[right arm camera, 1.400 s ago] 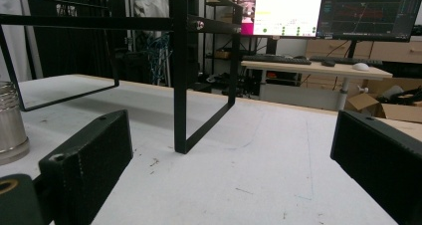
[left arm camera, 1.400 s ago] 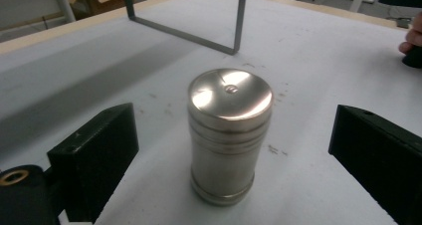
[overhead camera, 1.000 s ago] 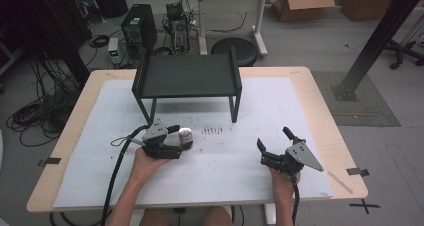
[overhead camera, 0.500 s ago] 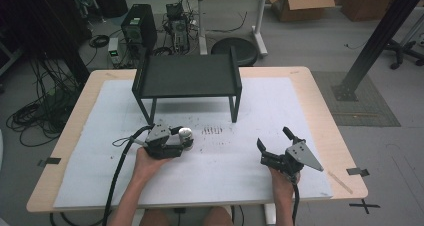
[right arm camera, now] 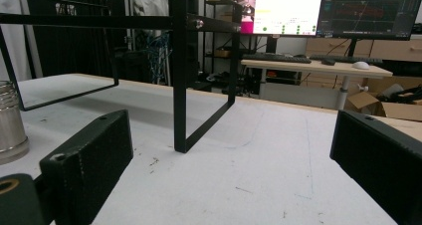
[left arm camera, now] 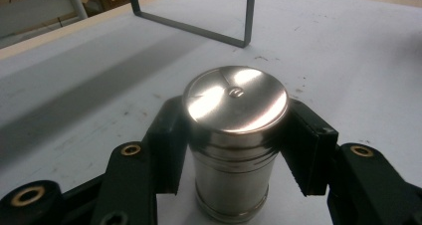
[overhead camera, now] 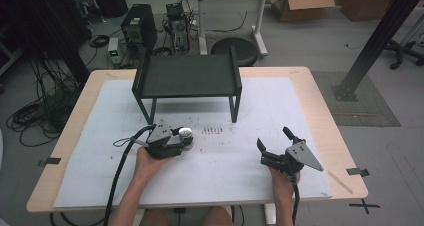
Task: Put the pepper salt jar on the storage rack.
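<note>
A shiny steel canister (overhead camera: 185,132) with a flat lid stands upright on the white mat, just in front of the black stand's left front leg. My left gripper (overhead camera: 183,139) has just been closing on it. In the left gripper view both black pads (left arm camera: 171,145) press on the canister (left arm camera: 234,135) below its lid. My right gripper (overhead camera: 273,138) rests low over the mat at the front right, held open with nothing between its fingers (right arm camera: 87,160). The right gripper view also catches the canister (right arm camera: 10,120) at its far left edge.
A black metal stand (overhead camera: 187,76) with thin legs (right arm camera: 179,85) stands at the back middle of the white mat (overhead camera: 275,106). The wooden table edge (overhead camera: 330,116) runs round the mat. Cables trail from both grippers off the table's front. Bare mat lies between the hands.
The left gripper's jaws have drawn in against the canister. Neither hand has shifted, and the right gripper stays open as before.
</note>
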`<action>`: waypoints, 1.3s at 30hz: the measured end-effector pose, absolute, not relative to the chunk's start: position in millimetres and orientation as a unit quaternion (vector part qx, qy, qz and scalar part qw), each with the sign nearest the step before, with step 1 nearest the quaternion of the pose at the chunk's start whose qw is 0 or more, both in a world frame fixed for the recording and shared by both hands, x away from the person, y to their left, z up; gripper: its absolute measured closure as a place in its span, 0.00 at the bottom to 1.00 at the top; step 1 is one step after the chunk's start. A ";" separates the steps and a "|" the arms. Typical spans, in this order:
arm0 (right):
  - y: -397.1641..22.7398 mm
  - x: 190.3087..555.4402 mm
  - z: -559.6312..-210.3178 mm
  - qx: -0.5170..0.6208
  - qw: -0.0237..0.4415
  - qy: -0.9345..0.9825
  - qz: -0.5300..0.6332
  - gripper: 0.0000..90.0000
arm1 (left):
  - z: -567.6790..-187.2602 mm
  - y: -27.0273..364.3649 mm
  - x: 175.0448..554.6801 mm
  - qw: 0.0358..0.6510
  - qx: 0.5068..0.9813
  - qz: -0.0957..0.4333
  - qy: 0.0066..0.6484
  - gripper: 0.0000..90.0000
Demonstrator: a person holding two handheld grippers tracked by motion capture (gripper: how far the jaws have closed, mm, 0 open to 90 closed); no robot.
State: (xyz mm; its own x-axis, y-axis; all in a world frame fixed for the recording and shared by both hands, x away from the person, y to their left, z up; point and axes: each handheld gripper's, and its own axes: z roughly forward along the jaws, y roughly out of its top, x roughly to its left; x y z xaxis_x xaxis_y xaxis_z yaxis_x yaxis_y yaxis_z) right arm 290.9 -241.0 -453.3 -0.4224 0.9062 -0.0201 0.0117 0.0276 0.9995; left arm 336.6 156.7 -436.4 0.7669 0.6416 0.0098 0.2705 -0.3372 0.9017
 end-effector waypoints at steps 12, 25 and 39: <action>-241.2 291.0 -453.3 0.378 0.382 0.606 0.586 0.03 | -436.6 156.6 336.6 0.500 0.795 0.187 0.287 0.54; -241.3 291.0 -453.3 0.379 0.381 0.606 0.586 0.03 | -435.7 156.2 336.4 0.498 0.795 0.188 0.291 0.54; -241.4 290.9 -453.3 0.379 0.381 0.606 0.587 0.03 | -404.6 157.6 333.4 0.500 0.791 0.198 0.290 0.54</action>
